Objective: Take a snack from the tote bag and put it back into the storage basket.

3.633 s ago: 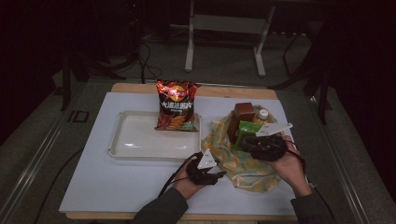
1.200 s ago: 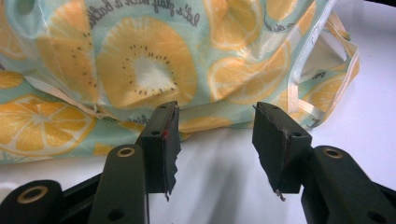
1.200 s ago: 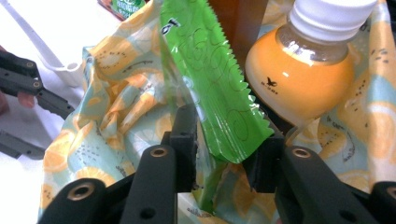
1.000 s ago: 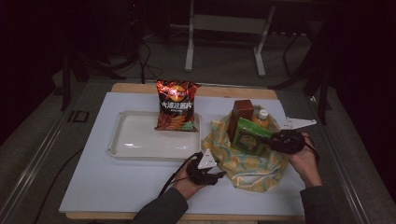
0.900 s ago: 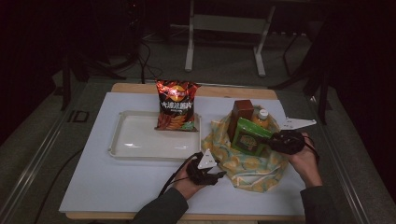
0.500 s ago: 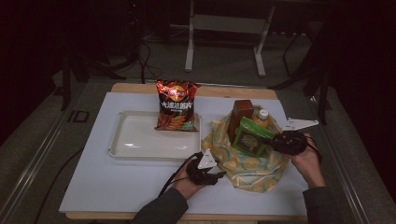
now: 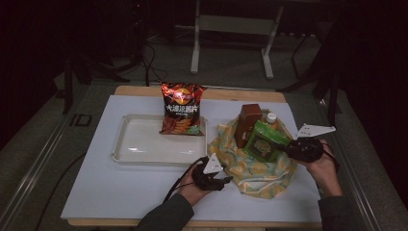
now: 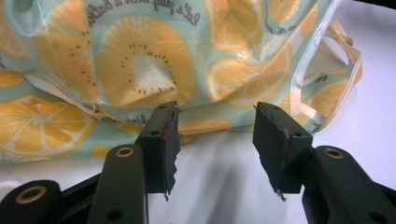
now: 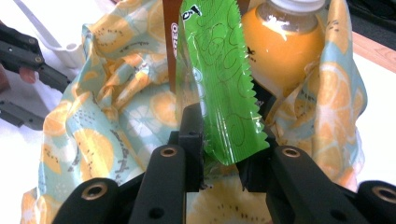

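A fruit-print cloth bag (image 7: 255, 173) lies open on the white table cover. It holds a brown box (image 7: 248, 122), an orange juice bottle (image 7: 271, 116) and a green snack packet (image 7: 263, 142). My right gripper (image 7: 285, 147) comes in from the right and is shut on the green packet (image 9: 219, 70). Its jaws have just been closing with the packet's lower edge between them. The bottle (image 9: 285, 51) stands right behind the packet. My left gripper (image 7: 226, 180) rests open at the bag's near left edge. Nothing is between its jaws, and the bag's hem (image 8: 140, 60) lies just past its fingertips (image 8: 163, 140).
A white tray (image 7: 139, 144) lies left of the bag, with a red chips bag (image 7: 182, 108) standing at its far right corner. The table's wooden far edge (image 7: 226, 92) runs behind it. Dark floor and metal stands lie beyond.
Since the oldest frame my right gripper has shifted right, off the middle of the bag, with the green packet. Over the last second it has barely moved. The left gripper stays put.
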Demonstrator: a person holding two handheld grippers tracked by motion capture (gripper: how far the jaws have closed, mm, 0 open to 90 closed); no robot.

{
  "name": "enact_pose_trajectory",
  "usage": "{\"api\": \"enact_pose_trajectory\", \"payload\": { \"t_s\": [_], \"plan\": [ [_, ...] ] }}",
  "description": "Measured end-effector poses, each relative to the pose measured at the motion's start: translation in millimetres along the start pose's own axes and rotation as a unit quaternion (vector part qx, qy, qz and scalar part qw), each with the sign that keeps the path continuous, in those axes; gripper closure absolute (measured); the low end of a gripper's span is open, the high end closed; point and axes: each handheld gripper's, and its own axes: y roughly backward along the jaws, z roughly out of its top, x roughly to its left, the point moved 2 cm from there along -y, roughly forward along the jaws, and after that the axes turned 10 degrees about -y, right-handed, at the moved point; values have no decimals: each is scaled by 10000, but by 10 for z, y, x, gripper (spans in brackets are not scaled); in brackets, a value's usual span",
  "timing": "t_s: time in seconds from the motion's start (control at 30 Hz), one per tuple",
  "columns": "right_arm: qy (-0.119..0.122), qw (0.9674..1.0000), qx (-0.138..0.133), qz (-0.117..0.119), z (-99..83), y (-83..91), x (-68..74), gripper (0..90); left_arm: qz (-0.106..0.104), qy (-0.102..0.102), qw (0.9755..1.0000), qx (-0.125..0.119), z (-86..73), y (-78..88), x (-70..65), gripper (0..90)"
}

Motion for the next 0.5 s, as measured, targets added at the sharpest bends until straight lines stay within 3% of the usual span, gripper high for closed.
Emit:
{"api": "enact_pose_trajectory", "payload": {
  "t_s": [0.17,0.33,0.5],
  "plan": [
    [-7,10000,19,-48,-31,51,5,746,-18,291,9995,-111,-10,17,50,481],
    [16,9999,45,-125,-58,76,20,746,155,332,9993,-75,7,40,54,482],
    [-45,9997,-11,-224,-92,73,56,744,237,356,9988,-258,122,138,67,482]
  ]
}}
